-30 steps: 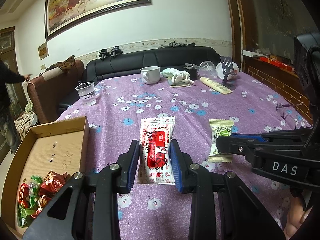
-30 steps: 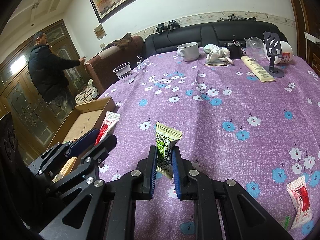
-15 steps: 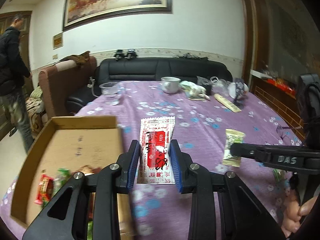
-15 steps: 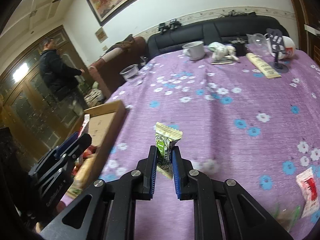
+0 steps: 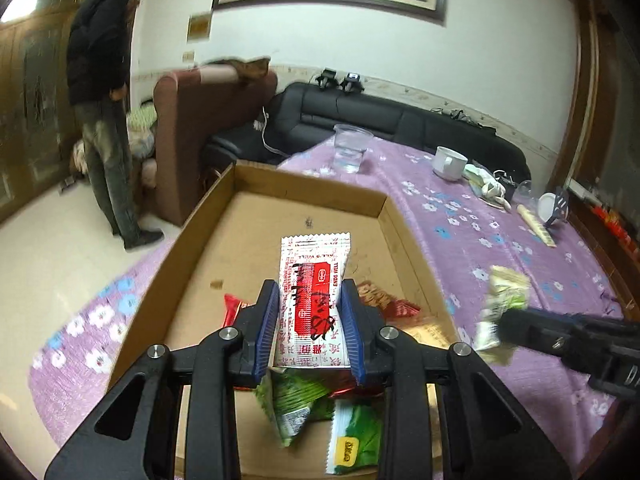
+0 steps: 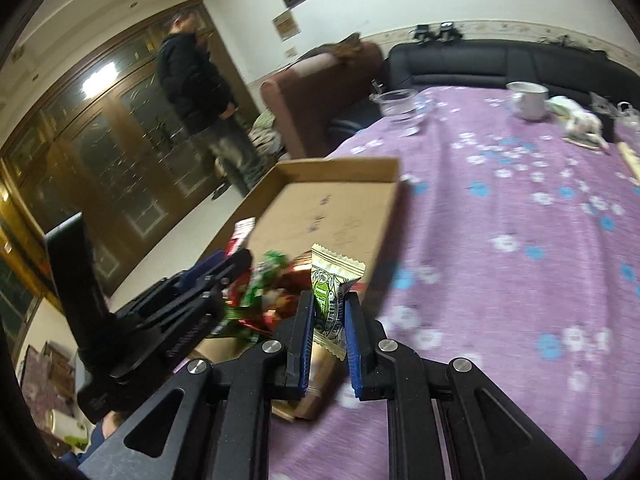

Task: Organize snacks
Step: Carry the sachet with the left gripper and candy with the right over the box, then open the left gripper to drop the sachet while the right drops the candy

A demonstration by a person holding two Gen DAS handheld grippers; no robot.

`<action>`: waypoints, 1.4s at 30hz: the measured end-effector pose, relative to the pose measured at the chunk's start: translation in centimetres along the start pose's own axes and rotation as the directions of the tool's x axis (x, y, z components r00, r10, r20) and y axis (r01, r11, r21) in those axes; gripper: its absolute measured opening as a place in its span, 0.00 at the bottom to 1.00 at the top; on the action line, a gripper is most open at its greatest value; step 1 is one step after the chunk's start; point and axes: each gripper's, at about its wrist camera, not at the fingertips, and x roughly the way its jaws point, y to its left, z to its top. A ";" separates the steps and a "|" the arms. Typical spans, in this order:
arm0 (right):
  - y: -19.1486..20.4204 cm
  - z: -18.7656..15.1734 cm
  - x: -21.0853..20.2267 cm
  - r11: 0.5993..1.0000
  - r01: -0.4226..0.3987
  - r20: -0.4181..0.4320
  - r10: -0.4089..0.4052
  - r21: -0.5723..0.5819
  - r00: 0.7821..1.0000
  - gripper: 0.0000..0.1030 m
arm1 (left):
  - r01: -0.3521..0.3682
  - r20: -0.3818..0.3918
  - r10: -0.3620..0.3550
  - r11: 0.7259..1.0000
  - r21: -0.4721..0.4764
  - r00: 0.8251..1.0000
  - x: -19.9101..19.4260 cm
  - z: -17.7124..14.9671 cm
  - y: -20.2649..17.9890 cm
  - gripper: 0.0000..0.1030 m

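Note:
My left gripper (image 5: 310,320) is shut on a red and white snack packet (image 5: 314,292) and hangs over the open cardboard box (image 5: 308,188). Several red and green snack packets (image 5: 316,404) lie in the near end of the box. My right gripper (image 6: 329,320) is shut on a pale green and cream snack packet (image 6: 332,292), just over the box's right wall (image 6: 386,220). In the left wrist view that green packet (image 5: 502,300) shows blurred at the right, with the right gripper behind it. The left gripper (image 6: 208,276) appears at the left of the right wrist view.
The box sits at the left edge of a table with a purple flowered cloth (image 5: 480,240). A clear plastic cup (image 5: 352,148), a white mug (image 5: 448,162) and other small items stand at the far end. A person (image 5: 100,112) stands on the floor beyond the table's left side.
Both grippers have swung left with their packets, from above the cloth to the box. The left one now hangs over the box's inside, the right one at its right wall.

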 end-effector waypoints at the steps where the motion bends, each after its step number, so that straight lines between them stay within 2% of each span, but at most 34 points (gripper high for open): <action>1: 0.6 0.0 0.6 1.000 -0.002 -0.005 0.002 -0.012 1.000 0.14 | 0.011 -0.009 -0.011 1.000 -0.016 1.000 0.1 -0.1 0.4 0.28; 4: 1.7 -0.3 2.1 1.000 -0.002 -0.016 0.002 -0.029 1.000 0.14 | 0.056 -0.069 -0.061 0.996 -0.075 0.996 1.3 -0.2 1.5 0.28; 6: 1.9 -0.6 2.9 0.999 -0.004 -0.018 0.003 -0.032 1.000 0.14 | 0.060 -0.077 -0.067 0.994 -0.094 0.995 1.4 -0.3 1.8 0.28; 10: 1.6 -1.6 4.5 0.999 -0.001 -0.036 0.000 -0.040 0.999 0.14 | 0.070 -0.102 -0.076 0.996 -0.058 0.992 1.9 -0.4 0.8 0.28; 18: 1.8 -2.2 4.4 0.998 -0.027 -0.034 0.025 -0.061 0.999 0.17 | 0.049 -0.136 -0.055 0.998 -0.050 0.989 2.1 -0.4 1.0 0.28; 29: 2.2 -2.5 3.9 0.996 -0.032 -0.017 0.031 -0.079 0.999 0.20 | 0.046 -0.122 -0.053 0.997 -0.062 0.991 1.9 -0.3 1.4 0.29; 33: 2.3 -2.4 3.6 0.996 -0.035 -0.003 0.035 -0.084 0.999 0.26 | 0.049 -0.117 -0.056 0.997 -0.055 0.992 1.8 -0.3 1.4 0.40; 35: 2.4 -2.4 3.2 0.996 -0.031 0.011 0.032 -0.084 0.999 0.26 | 0.046 -0.112 -0.052 0.998 -0.053 0.992 1.7 -0.3 1.3 0.41; 42: 1.0 -1.4 1.7 0.999 -0.036 0.038 0.036 -0.004 0.999 0.29 | 0.042 -0.108 -0.049 0.997 -0.064 0.993 1.7 -0.2 1.5 0.41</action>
